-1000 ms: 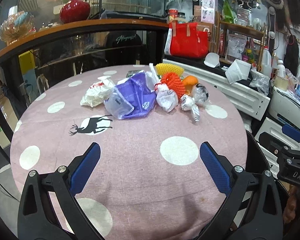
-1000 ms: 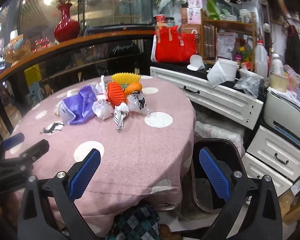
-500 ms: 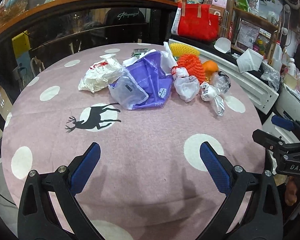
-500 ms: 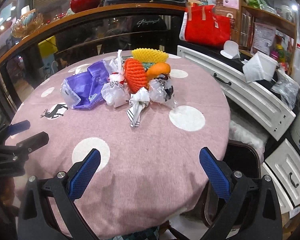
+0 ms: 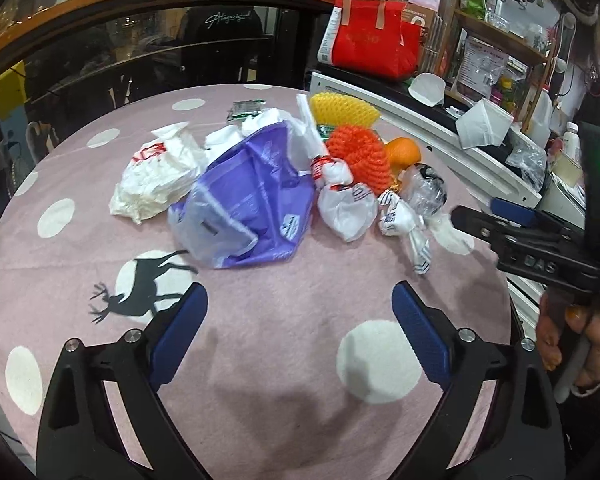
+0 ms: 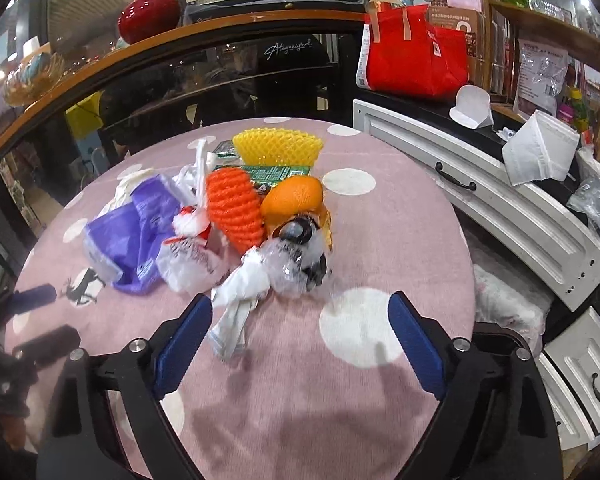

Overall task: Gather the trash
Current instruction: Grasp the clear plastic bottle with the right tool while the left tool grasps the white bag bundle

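While trash pile [image 6: 236, 232] sits mid-table [image 5: 300, 420] | left gripper [image 5: 300, 328] and right gripper [image 6: 300, 332]: jaws wide, just been narrowing, nothing between | bags look light, soft, slippery | pinch the twisted white wrapper [image 6: 240, 300] at its knot.

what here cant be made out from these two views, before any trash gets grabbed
- Green packet: right wrist view, mostly covered by the orange foam net and the yellow foam net; print too small to read.
- Clear crumpled wrap: right wrist view, motion blur; contents unclear.
- Left gripper: right wrist view, blurred and cut by the left edge.
- White bag with red print: left wrist view, crumpled; lettering unreadable.
- Where trash goes: no bin identifiable.
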Action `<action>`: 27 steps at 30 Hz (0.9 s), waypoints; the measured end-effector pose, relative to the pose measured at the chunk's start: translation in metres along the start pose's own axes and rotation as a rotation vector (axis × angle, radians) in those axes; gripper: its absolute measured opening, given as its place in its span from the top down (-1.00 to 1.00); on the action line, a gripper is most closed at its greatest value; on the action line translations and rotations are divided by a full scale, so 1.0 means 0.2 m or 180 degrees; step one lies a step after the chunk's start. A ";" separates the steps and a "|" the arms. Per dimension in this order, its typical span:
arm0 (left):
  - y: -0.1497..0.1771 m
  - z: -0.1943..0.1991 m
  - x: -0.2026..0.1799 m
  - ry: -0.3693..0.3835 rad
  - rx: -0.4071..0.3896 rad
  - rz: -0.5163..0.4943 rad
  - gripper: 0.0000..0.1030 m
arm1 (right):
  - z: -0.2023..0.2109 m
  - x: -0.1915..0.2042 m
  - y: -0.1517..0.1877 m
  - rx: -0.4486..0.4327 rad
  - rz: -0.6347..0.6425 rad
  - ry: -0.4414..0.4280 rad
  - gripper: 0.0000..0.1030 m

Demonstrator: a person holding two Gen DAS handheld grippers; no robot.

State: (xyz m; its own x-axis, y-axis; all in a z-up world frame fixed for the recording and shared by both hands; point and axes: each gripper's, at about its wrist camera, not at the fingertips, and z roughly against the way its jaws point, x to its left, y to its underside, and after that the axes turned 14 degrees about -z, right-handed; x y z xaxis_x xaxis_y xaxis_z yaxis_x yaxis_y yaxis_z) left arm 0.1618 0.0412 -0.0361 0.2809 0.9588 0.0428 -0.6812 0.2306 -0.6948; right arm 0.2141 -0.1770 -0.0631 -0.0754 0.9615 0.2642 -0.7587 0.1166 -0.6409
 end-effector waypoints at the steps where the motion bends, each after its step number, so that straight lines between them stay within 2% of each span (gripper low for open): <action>1: -0.01 -0.01 -0.01 0.0041 -0.0008 0.0027 -0.72 | -0.03 0.00 -0.02 0.0028 -0.0019 -0.0012 -0.60; 4: -0.04 -0.06 -0.01 0.0187 0.0034 0.0106 -0.69 | -0.09 -0.01 -0.06 0.0061 -0.0040 -0.0060 -0.50; 9: -0.08 -0.14 -0.01 0.0294 0.0088 0.0238 -0.66 | -0.17 -0.01 -0.11 0.0100 -0.0074 -0.0092 -0.39; 13: -0.11 -0.19 -0.03 0.0366 0.0142 0.0267 -0.51 | -0.24 -0.01 -0.12 0.0199 -0.0104 -0.0125 -0.21; 17: -0.15 -0.25 -0.05 0.0306 0.0159 0.0222 -0.44 | -0.27 -0.02 -0.10 0.0256 -0.0128 -0.0188 0.06; 27: -0.34 -0.35 -0.08 0.0114 0.0143 0.0124 -0.43 | -0.11 -0.06 -0.10 0.0058 -0.0134 -0.0319 0.14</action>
State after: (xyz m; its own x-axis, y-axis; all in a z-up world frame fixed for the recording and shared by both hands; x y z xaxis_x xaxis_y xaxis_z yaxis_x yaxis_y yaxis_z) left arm 0.2518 -0.0010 -0.0403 0.2770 0.9608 -0.0098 -0.7216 0.2013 -0.6624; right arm 0.2453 -0.1853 -0.0694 -0.1070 0.9260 0.3620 -0.7741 0.1509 -0.6148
